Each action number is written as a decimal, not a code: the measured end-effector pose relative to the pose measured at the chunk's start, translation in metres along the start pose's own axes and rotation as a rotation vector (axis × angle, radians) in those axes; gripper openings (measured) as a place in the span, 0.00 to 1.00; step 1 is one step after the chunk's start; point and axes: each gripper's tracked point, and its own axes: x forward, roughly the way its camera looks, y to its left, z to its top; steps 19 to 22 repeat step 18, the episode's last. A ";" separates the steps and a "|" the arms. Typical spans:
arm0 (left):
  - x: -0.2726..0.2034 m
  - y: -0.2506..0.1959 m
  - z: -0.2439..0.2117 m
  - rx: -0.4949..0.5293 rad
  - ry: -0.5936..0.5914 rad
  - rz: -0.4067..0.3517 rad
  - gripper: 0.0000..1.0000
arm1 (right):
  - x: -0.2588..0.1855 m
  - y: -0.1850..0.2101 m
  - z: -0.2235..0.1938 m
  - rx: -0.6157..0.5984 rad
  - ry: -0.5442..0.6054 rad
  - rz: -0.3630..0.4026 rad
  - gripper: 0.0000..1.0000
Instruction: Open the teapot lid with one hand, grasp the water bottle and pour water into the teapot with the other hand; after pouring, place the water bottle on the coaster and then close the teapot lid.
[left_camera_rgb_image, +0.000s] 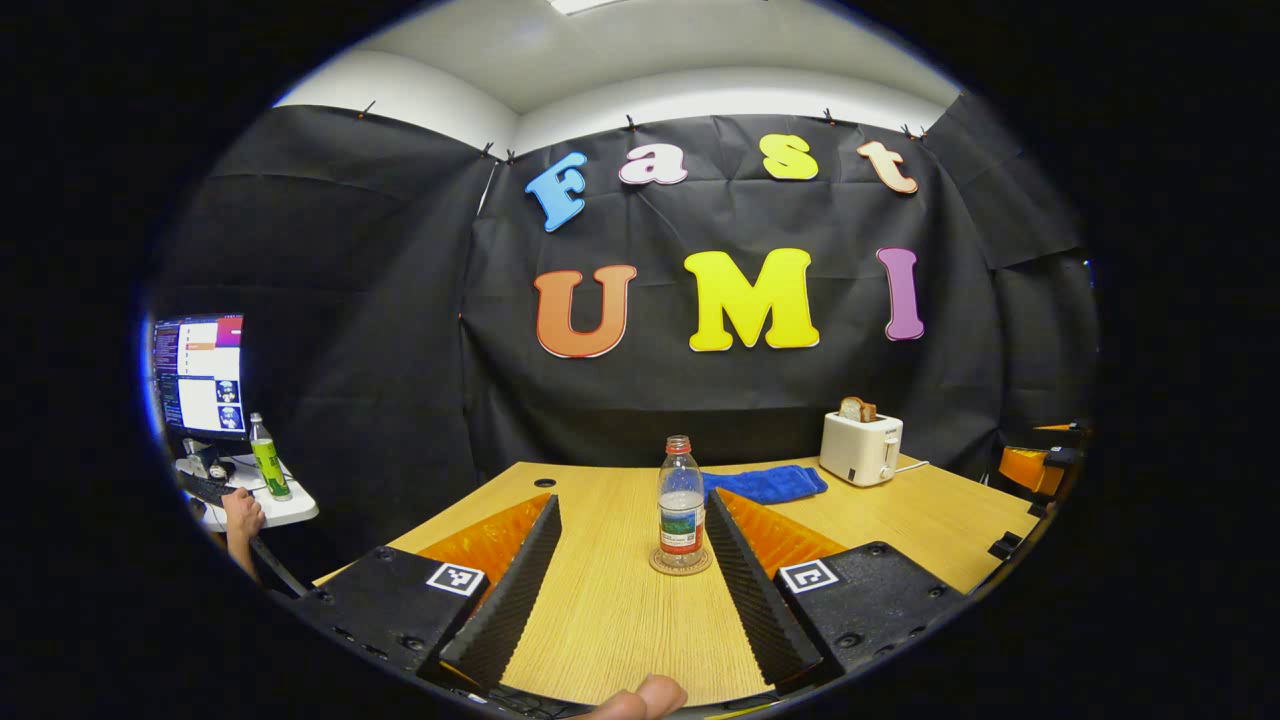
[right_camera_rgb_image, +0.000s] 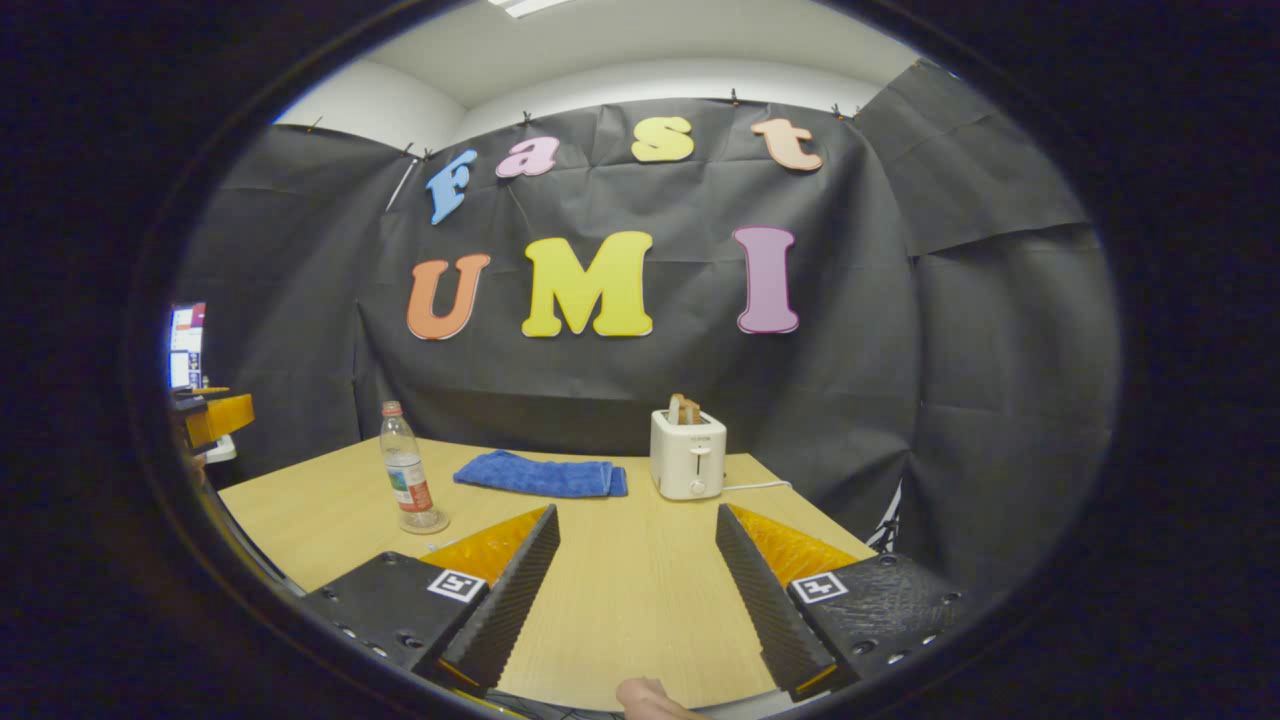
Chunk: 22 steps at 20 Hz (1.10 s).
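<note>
A clear water bottle (left_camera_rgb_image: 681, 505) with a red cap stands upright on a round coaster (left_camera_rgb_image: 681, 562) in the middle of the wooden table (left_camera_rgb_image: 620, 620). My left gripper (left_camera_rgb_image: 632, 515) is open, its fingers reaching toward the bottle, which sits just ahead near the right finger without touching it. In the right gripper view the same bottle (right_camera_rgb_image: 406, 468) stands on its coaster (right_camera_rgb_image: 427, 522) at the far left of the table (right_camera_rgb_image: 640, 600). My right gripper (right_camera_rgb_image: 637, 525) is open over bare table with nothing between its fingers.
A blue cloth (left_camera_rgb_image: 766, 484) (right_camera_rgb_image: 541, 474) lies behind the bottle. A white toaster (left_camera_rgb_image: 860, 447) (right_camera_rgb_image: 688, 452) with bread in it stands at the back. A side desk with a monitor (left_camera_rgb_image: 199, 375), a green bottle (left_camera_rgb_image: 268, 459) and a person's hand (left_camera_rgb_image: 241, 515) is at left.
</note>
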 end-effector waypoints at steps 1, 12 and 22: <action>0.001 -0.005 -0.002 0.013 -0.001 -0.003 0.92 | -0.001 -0.001 -0.001 -0.002 0.005 0.003 0.95; -0.004 -0.019 -0.007 0.017 0.012 -0.023 0.91 | -0.009 0.011 0.002 -0.055 -0.018 0.039 0.95; -0.004 -0.013 -0.007 -0.017 0.008 -0.003 0.91 | -0.013 0.005 0.005 -0.055 -0.020 0.018 0.95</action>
